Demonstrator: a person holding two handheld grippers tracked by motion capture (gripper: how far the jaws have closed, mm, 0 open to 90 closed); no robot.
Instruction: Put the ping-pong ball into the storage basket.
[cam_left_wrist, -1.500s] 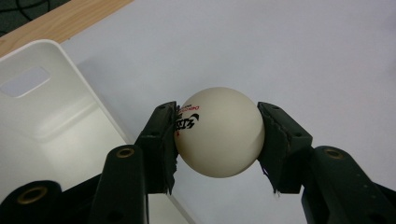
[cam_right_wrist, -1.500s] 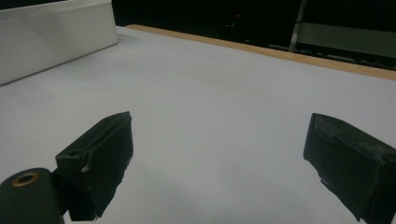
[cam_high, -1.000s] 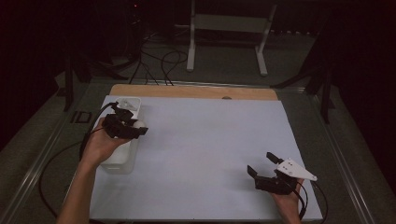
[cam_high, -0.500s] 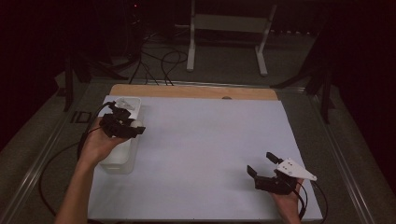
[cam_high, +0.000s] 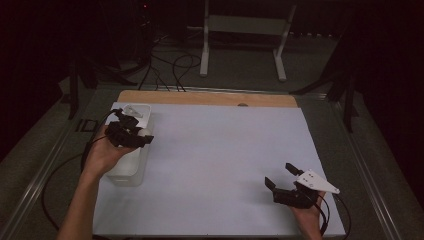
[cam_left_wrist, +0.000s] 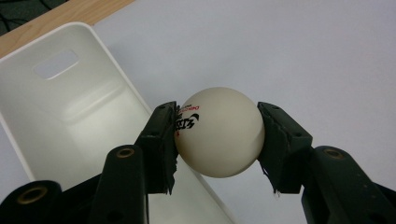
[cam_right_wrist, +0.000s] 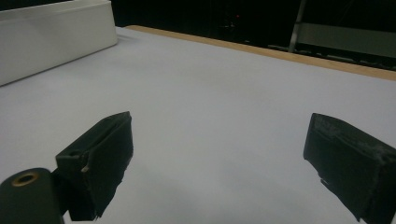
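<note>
1. I have the left hand-held gripper clenched on a small cream-white plastic ping-pong ball with red and black print; both black pads press its sides, so the pick-up looks done.

2. The ball sits between the jaws, lifted clear of the surface beneath. In the high view it shows as a pale dot at the tip of the left hand-held gripper.

3. Just below and beside that gripper lies a long white rectangular plastic bin with a handle slot in its far end wall. The part of its inside that I can see holds nothing. In the high view the bin runs lengthwise under my left hand.

4. From the left gripper view the ball hangs about over the bin's near long rim, half over the bin and half over the pale sheet covering the desk. I cannot tell whether it is going in or coming out.

5. I judge the carry is under way; what is left is setting the ball down and letting go.

6. The right hand-held gripper is released, its jaws wide apart with nothing between them. It rests low on the desk, well apart from the ball and bin, and idle.
</note>
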